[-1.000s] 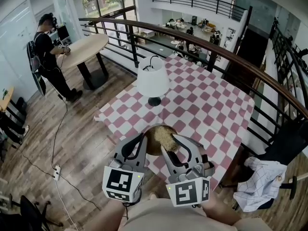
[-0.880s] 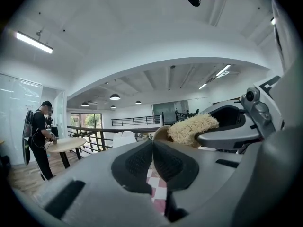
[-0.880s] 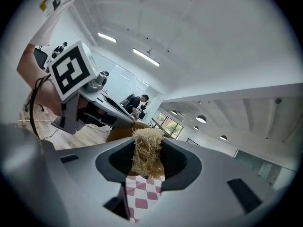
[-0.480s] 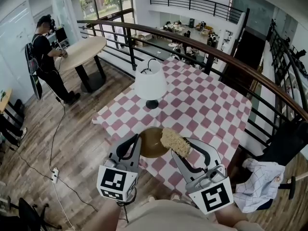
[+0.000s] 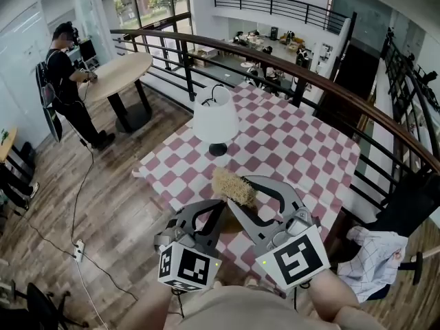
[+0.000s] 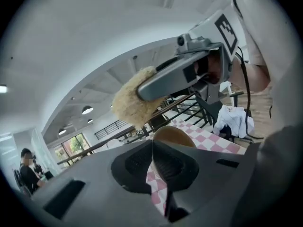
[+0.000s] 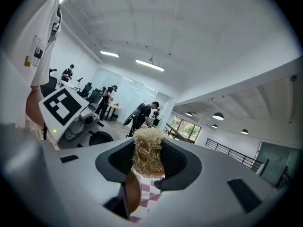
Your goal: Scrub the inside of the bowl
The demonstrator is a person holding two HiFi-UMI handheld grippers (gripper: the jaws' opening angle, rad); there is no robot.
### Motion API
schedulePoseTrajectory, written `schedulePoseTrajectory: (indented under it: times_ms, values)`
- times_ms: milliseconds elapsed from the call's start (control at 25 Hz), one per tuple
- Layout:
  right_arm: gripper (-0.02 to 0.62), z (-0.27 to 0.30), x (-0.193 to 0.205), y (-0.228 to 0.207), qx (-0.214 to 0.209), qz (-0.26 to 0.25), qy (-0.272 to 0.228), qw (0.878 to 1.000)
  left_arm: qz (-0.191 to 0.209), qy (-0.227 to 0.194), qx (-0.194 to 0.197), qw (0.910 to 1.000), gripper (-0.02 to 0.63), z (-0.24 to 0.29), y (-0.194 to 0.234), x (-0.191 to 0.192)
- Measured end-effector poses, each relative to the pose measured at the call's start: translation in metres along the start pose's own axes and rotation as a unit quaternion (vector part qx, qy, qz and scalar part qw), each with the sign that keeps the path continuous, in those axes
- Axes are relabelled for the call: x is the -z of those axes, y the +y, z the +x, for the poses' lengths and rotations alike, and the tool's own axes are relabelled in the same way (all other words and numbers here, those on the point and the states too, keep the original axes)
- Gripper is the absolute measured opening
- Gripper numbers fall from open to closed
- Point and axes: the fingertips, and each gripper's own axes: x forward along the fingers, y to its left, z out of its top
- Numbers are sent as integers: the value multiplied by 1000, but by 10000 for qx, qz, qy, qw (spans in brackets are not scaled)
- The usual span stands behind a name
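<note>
My left gripper (image 5: 217, 210) is shut on the rim of the brown bowl (image 6: 173, 135), which it holds tilted above the checked table (image 5: 295, 143). In the head view the bowl (image 5: 246, 215) is mostly hidden behind both grippers. My right gripper (image 5: 240, 188) is shut on a straw-coloured scrubber (image 5: 232, 184), which hangs in the air just above and beyond the bowl, apart from it. In the right gripper view the scrubber (image 7: 148, 151) fills the gap between the jaws, with the bowl's edge (image 7: 132, 193) below it. The left gripper view shows the scrubber (image 6: 130, 100) above the bowl.
A white table lamp (image 5: 216, 121) stands at the table's far left. A dark railing (image 5: 323, 81) runs behind the table. A chair with a white cloth (image 5: 371, 253) is at the right. A person (image 5: 67, 81) stands at a round table far left.
The scrubber was inside the bowl; my right gripper has lifted it out and upward. My left gripper has rolled the bowl and shifted it to the right.
</note>
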Motion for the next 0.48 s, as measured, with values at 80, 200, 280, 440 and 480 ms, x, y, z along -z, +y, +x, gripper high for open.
schedulePoseTrajectory:
  times_ms: [80,200,280,440,480]
  values:
    - [147,8,7,5,-126,-29,174,9998,399,-26,75,9992,20,1,-8,-10]
    - [147,14,21,9,-235,-29,420,9988,880,-10,51,9961,20,3,-14,-15]
    - [147,14,29,11,-291,151,491,9983,978,-18,21,9952,20,2,-14,-16]
    - [147,15,40,8,-325,328,601,9971,964,-19,-75,9953,20,3,-11,-12]
    - [147,15,42,7,-304,351,630,9969,921,-17,-101,9957,20,3,-11,-11]
